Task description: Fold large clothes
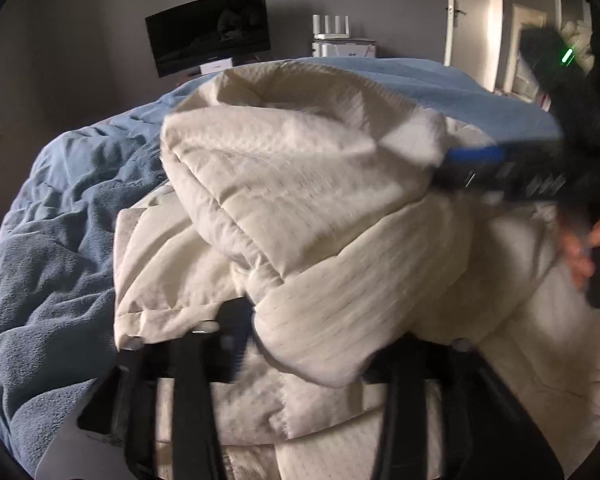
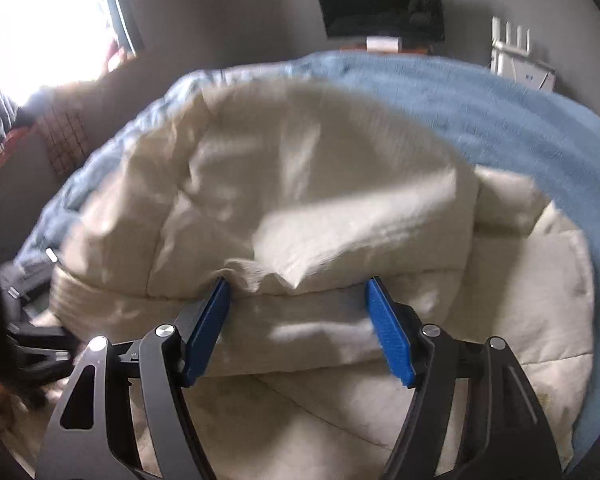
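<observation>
While the cream quilted garment point(image 1: 300, 208) lies heaped on the blue blanket point(image 1: 60, 248), the fold looks part done, a thick flap doubled over the layer beneath; to the left of the left gripper point(image 1: 300, 344) there is only blanket, and its fingers stand apart with a lobe of the cloth sagging between them, though the tips are buried and I cannot tell whether they touch it; just ahead of it the heap rises; further right, the right gripper point(image 2: 300, 328) is spread wide, its blue pads point(image 2: 388, 332) clear of the folded edge just in front, nothing pinched. Both seem freshly let go, so I judge the next move calls for finding a new edge or corner to take up for a further fold. Blur smears the right gripper and the hand point(image 1: 592, 248) in the left view; which garment this is, I cannot tell.
</observation>
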The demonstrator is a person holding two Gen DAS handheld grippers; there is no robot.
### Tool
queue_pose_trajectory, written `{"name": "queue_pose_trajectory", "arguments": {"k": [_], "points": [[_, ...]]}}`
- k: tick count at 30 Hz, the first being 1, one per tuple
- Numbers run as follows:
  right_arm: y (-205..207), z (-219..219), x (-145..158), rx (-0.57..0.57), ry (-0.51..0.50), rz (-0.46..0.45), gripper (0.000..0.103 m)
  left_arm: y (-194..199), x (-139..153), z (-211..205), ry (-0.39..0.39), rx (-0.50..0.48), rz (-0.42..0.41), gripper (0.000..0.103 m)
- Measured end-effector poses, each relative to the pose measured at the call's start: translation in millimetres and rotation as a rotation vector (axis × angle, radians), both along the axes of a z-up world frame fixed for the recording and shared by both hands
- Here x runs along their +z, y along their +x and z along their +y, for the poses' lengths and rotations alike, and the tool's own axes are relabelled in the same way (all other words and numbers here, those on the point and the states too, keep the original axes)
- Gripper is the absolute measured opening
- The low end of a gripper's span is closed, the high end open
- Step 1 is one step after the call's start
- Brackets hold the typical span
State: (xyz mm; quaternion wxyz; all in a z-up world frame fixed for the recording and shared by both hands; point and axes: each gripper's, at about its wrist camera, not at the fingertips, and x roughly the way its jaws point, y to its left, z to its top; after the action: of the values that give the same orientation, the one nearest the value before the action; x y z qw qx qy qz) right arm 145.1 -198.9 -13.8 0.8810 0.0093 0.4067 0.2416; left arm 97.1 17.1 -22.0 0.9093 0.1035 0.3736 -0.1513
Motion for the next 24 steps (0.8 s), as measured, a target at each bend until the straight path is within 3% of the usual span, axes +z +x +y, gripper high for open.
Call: {"name": "queue_pose_trajectory", "arguments": {"k": [1,2,9,16,21,23,24], "points": [[-0.1,0.7,-4.4,0.003,-0.004,0.006,0.066,-1.9,1.2,0.1,0.005,0.002,-0.006,0.092],[-0.3,0.4,-8.8,0.005,-0.005,0.009,0.066,-5.7,3.5,-1.8,0.002,-0.003,-0.016,0.097],[-1.3,-7.1,-16.4,0.010,0.042,0.000,0.066,-16.6,16.5,0.9,-0.058,-0.072,-0.033,0.096],[-8.5,-14.3,-14.7,0.024,0.075,-0.005,0.066,-47.8,41.1,-8.5,-0.054,-0.166,-0.147,0.096],[-14.1,-14.3,-18.3,0.038,0.068,-0.036,0.067,-28.6,58.9,-15.0,-0.155,-0.114,-0.179,0.096],[-16.7,-11.9,-19.0,0.050,0.053,-0.048,0.067,-14.4,58.7,-15.5,-0.170,-0.088,-0.173,0.087],[-17.5,-10.7,-18.9,0.055,0.049,-0.053,0.067,-6.2,55.9,-15.2,-0.180,-0.077,-0.154,0.075]]}}
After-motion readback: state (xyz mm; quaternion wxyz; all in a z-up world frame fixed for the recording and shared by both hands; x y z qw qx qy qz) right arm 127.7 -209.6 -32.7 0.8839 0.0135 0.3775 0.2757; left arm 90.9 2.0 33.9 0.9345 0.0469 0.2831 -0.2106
